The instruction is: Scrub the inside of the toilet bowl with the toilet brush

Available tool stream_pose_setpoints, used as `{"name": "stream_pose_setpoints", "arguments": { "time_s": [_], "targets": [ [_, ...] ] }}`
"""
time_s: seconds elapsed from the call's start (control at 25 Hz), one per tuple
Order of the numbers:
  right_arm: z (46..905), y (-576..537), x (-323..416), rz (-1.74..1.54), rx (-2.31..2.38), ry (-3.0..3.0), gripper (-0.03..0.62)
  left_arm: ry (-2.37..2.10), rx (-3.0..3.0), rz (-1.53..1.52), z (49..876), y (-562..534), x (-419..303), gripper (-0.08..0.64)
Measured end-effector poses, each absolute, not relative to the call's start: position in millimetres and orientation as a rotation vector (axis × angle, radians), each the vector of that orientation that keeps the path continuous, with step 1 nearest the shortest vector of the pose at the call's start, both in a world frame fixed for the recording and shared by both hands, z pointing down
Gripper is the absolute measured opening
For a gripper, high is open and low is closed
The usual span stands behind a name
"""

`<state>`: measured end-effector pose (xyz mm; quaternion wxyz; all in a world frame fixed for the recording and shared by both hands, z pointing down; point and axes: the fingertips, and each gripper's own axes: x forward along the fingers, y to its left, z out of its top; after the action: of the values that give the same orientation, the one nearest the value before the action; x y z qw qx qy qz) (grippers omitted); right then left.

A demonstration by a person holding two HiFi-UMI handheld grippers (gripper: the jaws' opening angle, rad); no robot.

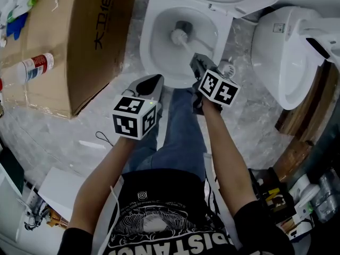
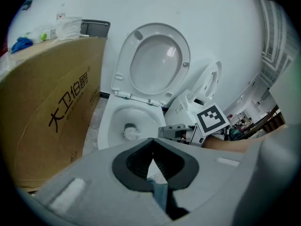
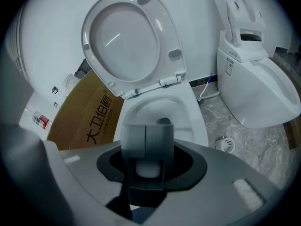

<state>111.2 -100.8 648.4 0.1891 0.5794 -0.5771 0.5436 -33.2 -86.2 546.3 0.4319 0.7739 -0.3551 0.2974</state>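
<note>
White toilet brush [image 1: 179,35] handle sits clamped between right gripper [image 3: 146,142] fingers [image 3: 131,140].

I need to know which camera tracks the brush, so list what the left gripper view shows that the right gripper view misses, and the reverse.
Only the left gripper view shows the toilet brush head down in the toilet, the right gripper with its marker cube, and the left gripper shut, empty. Only the right gripper view shows the brush handle's end clamped in the right gripper's jaws, a floor drain and a red-labelled bottle. Both show the toilet, seat raised, and the cardboard box.
</note>
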Motion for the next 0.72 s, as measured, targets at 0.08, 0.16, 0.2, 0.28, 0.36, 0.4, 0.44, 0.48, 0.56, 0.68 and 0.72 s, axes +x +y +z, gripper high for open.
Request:
{"name": "stream_pose_setpoints", "arguments": {
  "time_s": [0.08,0.16,0.2,0.28,0.36,0.4,0.44,0.48,0.56,0.68,0.72],
  "targets": [
    [656,-94,117,1.541,1.631,-1.59,0.166,-0.885,1.925,0.745,548,-86,-31,-0.002],
    [664,-91,119,1.566,1.634,-1.571,0.167,-0.886,1.921,0.75,550,-86,-29,-0.002],
    [667,-92,119,1.575,1.634,-1.569,0.166,-0.887,1.919,0.753,551,-86,-29,-0.002],
    [674,-97,120,1.571,1.631,-1.574,0.166,-0.886,1.914,0.757,553,-85,-27,-0.002],
    [682,-105,121,1.55,1.628,-1.577,0.166,-0.885,1.913,0.762,554,-85,-26,-0.002],
    [685,-110,123,1.542,1.628,-1.575,0.167,-0.884,1.914,0.767,554,-84,-26,-0.002],
    [689,-114,124,1.536,1.629,-1.574,0.167,-0.883,1.913,0.771,555,-83,-26,-0.002],
    [691,-117,126,1.532,1.63,-1.573,0.167,-0.883,1.911,0.776,556,-82,-27,-0.002],
    [694,-123,129,1.524,1.635,-1.573,0.166,-0.884,1.906,0.782,557,-80,-29,-0.002],
    [694,-124,129,1.518,1.632,-1.573,0.166,-0.883,1.906,0.782,558,-79,-33,-0.002],
    [692,-122,128,1.515,1.626,-1.574,0.166,-0.881,1.909,0.781,557,-78,-34,-0.002]
  ]
}}
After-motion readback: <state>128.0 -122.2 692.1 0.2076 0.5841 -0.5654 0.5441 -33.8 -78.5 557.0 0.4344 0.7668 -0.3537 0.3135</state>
